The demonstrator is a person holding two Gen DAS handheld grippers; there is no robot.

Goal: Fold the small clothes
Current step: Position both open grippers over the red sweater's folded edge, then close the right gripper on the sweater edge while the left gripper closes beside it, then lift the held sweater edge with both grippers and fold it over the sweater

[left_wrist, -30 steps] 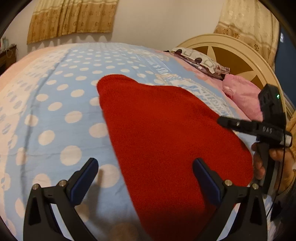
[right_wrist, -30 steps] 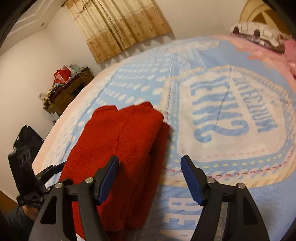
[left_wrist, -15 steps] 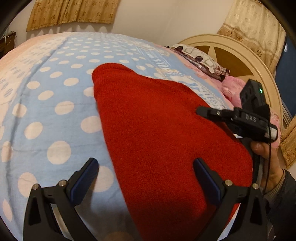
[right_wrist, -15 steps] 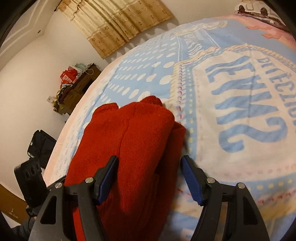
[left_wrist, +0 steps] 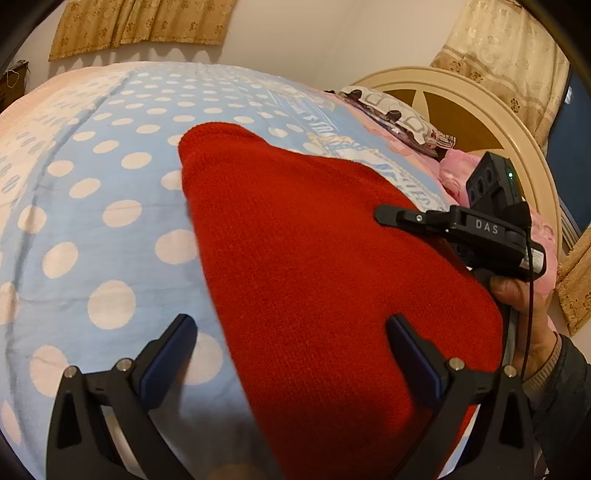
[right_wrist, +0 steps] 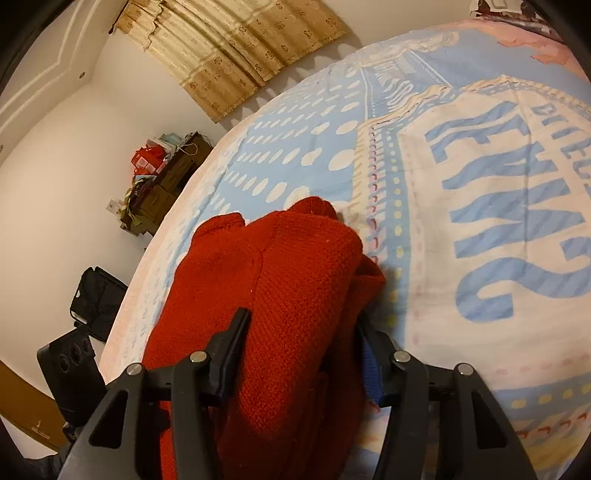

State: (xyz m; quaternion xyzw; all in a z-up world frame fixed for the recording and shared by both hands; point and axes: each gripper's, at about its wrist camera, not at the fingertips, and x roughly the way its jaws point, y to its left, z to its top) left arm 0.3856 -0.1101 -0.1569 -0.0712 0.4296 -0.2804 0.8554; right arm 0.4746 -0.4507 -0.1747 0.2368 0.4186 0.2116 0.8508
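Right now a red sweater (left_wrist: 325, 280) lies folded on the bed (left_wrist: 110, 206), on a blue blanket with white dots. It is a thick, knitted thing, and its folded layers show in the right view (right_wrist: 295, 280). Its far end points toward the curtain (left_wrist: 140, 26) on the wall.

The right claw (right_wrist: 301, 354) sits around one end of the sweater. One finger (right_wrist: 232, 347) rests on top of the red cloth and the other, with a blue pad, is tucked along its side edge. The fingers are partly closed, with a thick roll of sweater between them, but I cannot tell if they pinch it. In the left view this claw (left_wrist: 391, 216) reaches in over the sweater, and a hand (left_wrist: 521, 306) holds its handle.

The left claw (left_wrist: 288, 347) is wide open. It holds nothing. One finger is above the dotted blanket and the other is above the sweater.

Behind the bed stands a round headboard (left_wrist: 480, 107) with pillows (left_wrist: 391, 110). A messy dresser (right_wrist: 159, 184) stands by the wall.
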